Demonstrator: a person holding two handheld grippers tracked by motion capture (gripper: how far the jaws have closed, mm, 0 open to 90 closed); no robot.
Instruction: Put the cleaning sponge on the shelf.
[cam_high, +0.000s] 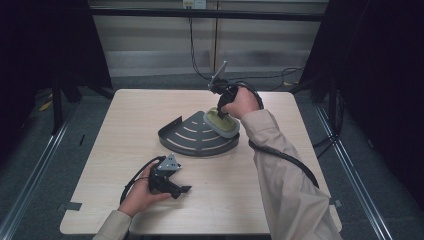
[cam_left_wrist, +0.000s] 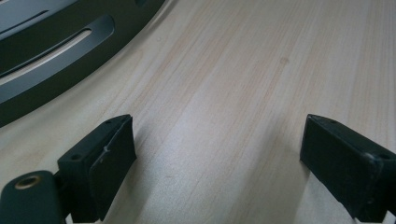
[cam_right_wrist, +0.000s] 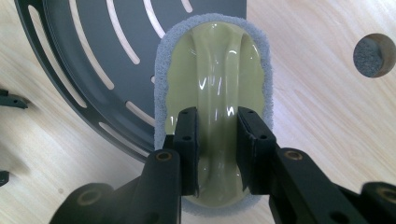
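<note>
Right gripper view: the scrubber (cam_right_wrist: 212, 84) is seen from above, with the right gripper (cam_right_wrist: 217, 144) closed on it. A scrubber with a shiny yellow-green plastic top and a grey spongy pad around its edge is what is being worked with. The raised ridge down the middle of the top is pinched between the two black jaws, one on each side. That ridge is judged to be the best place to take hold, since it is hard and narrow enough for the jaws. The plastic looks smooth and glossy, so it may be a bit slippery, and a firm squeeze is likely needed. The whole thing is probably light. The pad is likely soft and would squash if it were grabbed there.

The scrubber is held over the edge of the dark rack (cam_right_wrist: 93, 70), partly above it and partly above the wooden table (cam_right_wrist: 317, 116). Whether the pad is touching the rack cannot be told. The rack is a fan-shaped metal tray with a low rim and long curved slots. Nothing else is seen lying in it. It looks stiff and should stay put when rubbed lightly.

In the high view, the left gripper (cam_high: 182, 190) is resting on the table near the front, well apart from the rack (cam_high: 190, 137). In the left gripper view its jaws are seen wide apart with nothing between them.
</note>
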